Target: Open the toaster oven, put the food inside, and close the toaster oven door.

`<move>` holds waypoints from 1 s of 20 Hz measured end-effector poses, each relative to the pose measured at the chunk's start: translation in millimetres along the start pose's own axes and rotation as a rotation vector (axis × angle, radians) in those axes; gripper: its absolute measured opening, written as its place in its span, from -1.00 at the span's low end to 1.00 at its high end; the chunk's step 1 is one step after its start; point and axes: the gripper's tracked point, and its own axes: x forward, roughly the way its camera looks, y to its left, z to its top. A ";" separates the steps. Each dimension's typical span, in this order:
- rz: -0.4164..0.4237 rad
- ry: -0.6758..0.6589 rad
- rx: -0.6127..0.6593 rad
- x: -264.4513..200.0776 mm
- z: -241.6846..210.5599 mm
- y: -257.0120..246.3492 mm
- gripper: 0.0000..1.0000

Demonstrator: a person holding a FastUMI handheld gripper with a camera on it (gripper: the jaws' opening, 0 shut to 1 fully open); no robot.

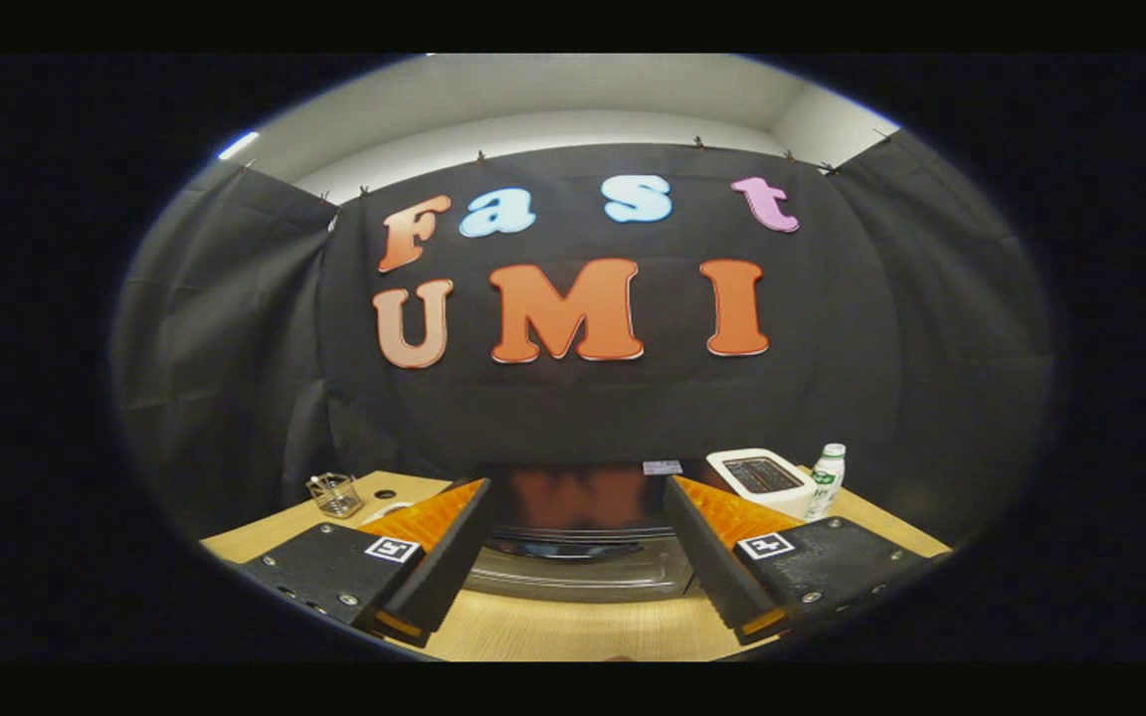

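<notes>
A black toaster oven [578,502] with a glossy top stands on the wooden table [573,626], just beyond my fingers and centred between them. Its greyish door panel [583,577] with a dark curved handle [573,546] faces me. I cannot tell whether the door is ajar. My gripper [578,497] is open, fingers spread wide to either side of the oven's front, holding nothing. It hovers above the table short of the oven.
A white pop-up toaster [762,479] and a small white bottle [827,482] stand right of the oven. A clear cup [334,494] sits at the back left, with a white object [384,512] partly hidden behind the left finger. Black cloth walls close the booth.
</notes>
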 end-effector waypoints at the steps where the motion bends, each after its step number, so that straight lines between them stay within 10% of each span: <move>1: -0.004 0.024 -0.007 7.8 -9.2 0.7 1.00; 20: -0.005 0.136 -0.038 34.1 -83.2 18.0 0.72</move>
